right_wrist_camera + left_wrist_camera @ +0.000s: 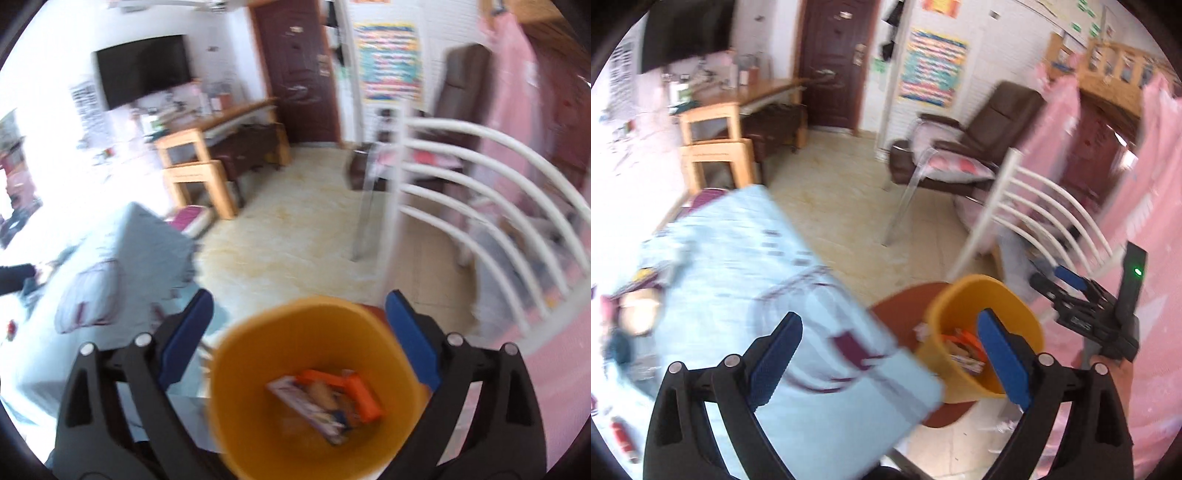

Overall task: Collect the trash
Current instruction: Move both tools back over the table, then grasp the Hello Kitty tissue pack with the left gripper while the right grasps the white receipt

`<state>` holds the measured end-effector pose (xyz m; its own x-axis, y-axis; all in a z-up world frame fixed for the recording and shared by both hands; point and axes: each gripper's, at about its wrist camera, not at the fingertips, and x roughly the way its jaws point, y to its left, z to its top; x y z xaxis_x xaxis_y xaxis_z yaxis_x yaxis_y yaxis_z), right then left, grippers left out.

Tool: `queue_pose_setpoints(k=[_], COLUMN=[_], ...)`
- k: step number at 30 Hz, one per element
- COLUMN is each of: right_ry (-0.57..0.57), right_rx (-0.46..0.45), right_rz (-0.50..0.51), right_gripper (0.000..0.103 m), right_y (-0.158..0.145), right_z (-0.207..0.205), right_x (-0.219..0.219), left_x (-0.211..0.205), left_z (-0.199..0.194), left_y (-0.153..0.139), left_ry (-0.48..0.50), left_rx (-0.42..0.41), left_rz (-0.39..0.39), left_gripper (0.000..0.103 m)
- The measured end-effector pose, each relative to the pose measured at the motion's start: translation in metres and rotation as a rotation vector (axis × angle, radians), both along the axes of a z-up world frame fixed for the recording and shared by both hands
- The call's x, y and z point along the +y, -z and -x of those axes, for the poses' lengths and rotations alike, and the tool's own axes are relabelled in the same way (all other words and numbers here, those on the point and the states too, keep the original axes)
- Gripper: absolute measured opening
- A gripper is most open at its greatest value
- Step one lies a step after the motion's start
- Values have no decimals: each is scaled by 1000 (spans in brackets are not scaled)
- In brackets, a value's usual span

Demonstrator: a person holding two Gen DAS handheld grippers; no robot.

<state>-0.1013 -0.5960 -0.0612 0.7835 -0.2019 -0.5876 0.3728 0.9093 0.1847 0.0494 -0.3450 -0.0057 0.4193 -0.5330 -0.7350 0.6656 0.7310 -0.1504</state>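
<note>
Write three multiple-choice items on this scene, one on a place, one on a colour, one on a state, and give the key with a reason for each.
1. Where does the orange wrapper lie?
A. on the table
B. inside the bin
C. on the white chair

2. What colour is the bin?
A. yellow
B. green
C. grey

3. How do the jaws of the right gripper stand?
A. shut on a wrapper
B. shut on the bin's rim
C. open with nothing held

Key:
1 B, since the right wrist view looks down into the bin and shows the wrapper on its bottom beside other packets.
2 A, since its wall is yellow in both views.
3 C, since the blue pads stand wide apart on either side of the view, and nothing is pressed between them.
</note>
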Motion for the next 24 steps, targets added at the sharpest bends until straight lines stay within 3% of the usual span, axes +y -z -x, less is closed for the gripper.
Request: queue_pose_setpoints(k=[2,7,11,19,24], right_ry=[-59,-253,-431,-682,-740], right_rx=[-33,-97,-118,-52,-10], right_rz=[7,-6,-19,35,47], right_gripper=[96,97,97,97,97], right_y=[-10,-33,-48,-53,-51], right_z=[-8,-37,-64,-114,-138], right_x=[21,86,141,256,286], left_x=[35,126,176,235,239], left_z=[-15,-64,-104,-149,-162], left_y=[-9,-21,-20,9,17], left_ry=[-76,-264,-353,-382,-350], left_rx=[-19,-23,28,178,235], left_rz=[-14,-65,-130,-165,-145], left_gripper=[91,91,91,91,91])
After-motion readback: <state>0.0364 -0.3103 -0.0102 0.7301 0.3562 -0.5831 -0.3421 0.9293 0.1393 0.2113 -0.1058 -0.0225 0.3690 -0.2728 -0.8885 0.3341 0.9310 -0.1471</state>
